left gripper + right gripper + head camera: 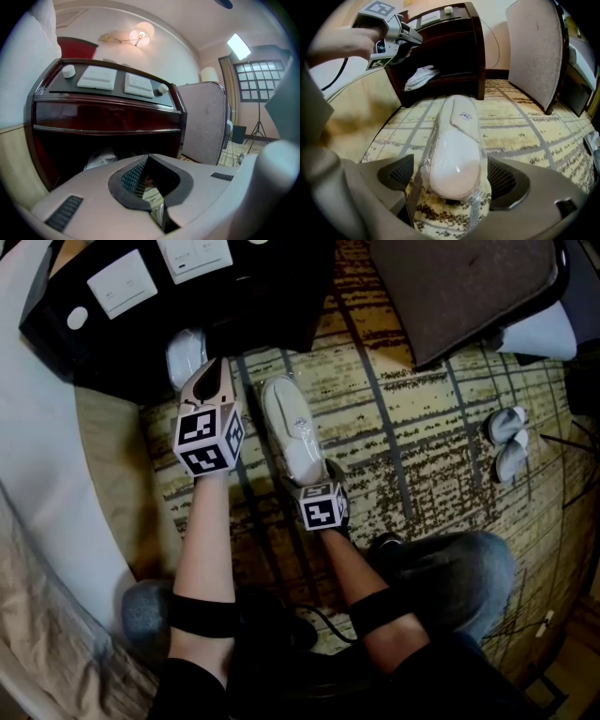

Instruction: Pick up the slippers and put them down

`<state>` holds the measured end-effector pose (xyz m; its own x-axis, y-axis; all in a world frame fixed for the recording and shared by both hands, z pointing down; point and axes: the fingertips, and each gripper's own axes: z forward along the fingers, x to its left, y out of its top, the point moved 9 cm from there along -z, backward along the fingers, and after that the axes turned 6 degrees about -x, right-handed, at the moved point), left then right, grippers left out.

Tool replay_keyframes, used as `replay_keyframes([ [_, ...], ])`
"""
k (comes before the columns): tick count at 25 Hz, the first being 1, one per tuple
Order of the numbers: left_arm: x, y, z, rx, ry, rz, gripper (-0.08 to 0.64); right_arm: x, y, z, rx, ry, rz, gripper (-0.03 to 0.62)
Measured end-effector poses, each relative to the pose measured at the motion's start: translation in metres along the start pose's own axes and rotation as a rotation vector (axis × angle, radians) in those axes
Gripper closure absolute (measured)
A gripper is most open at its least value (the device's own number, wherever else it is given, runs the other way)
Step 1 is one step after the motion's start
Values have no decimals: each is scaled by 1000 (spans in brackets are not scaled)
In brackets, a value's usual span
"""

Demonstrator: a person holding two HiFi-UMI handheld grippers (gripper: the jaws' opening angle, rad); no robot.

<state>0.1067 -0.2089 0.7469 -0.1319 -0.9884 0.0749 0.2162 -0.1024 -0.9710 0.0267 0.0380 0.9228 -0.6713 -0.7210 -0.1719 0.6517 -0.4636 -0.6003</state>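
Patterned beige-and-brown carpet covers the floor, with a dark wooden nightstand standing at its far edge and white bedding running along the left.

On the carpet lie the slippers, white and wrapped in clear plastic, toes pointing towards the nightstand. The right gripper is angled steeply down at their heel end. Its jaws are spread wide, one on each side of the heel. A strip of carpet shows between the left pad and the wrapping. On the other side the plastic comes just beside the pad, and neither pad visibly presses in. The slippers stretch straight ahead of this gripper, flat on the floor.

The left gripper is held higher, up and to the left of the right one, pointing at the front of the nightstand. Its jaws are pressed together with nothing between them. Directly ahead of it and a little below, on the nightstand's dark lower shelf, sits a crumpled white plastic package. Above that, two white switch panels lie on the nightstand's glossy top. A lit wall lamp glows beyond.

Right of the nightstand, ahead and to the right of both grippers, stands a grey padded chair. Another pair of pale slippers lies on the carpet well away to the right gripper's right.
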Motion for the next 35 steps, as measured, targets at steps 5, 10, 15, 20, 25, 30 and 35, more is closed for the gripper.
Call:
replay_keyframes([
  [5, -1, 6, -5, 12, -7, -2, 560, 5, 30, -9, -89, 51, 27, 133],
  [10, -4, 48, -36, 56, 13, -1, 560, -6, 73, -59, -160, 1, 16, 453],
  [15, -23, 124, -87, 105, 26, -20, 560, 7, 154, -160, -213, -9, 24, 588],
  [20, -42, 213, -147, 135, 34, -23, 560, 20, 212, -248, -228, 2, -5, 588],
  [25, -53, 309, -208, 157, 58, -30, 560, 40, 275, -341, -239, 26, -24, 589],
  [30, -68, 402, -270, 180, 76, -34, 560, 59, 330, -443, -240, 47, -40, 588],
  [35, -88, 490, -321, 201, 66, -29, 560, 70, 381, -532, -252, 74, -75, 588],
])
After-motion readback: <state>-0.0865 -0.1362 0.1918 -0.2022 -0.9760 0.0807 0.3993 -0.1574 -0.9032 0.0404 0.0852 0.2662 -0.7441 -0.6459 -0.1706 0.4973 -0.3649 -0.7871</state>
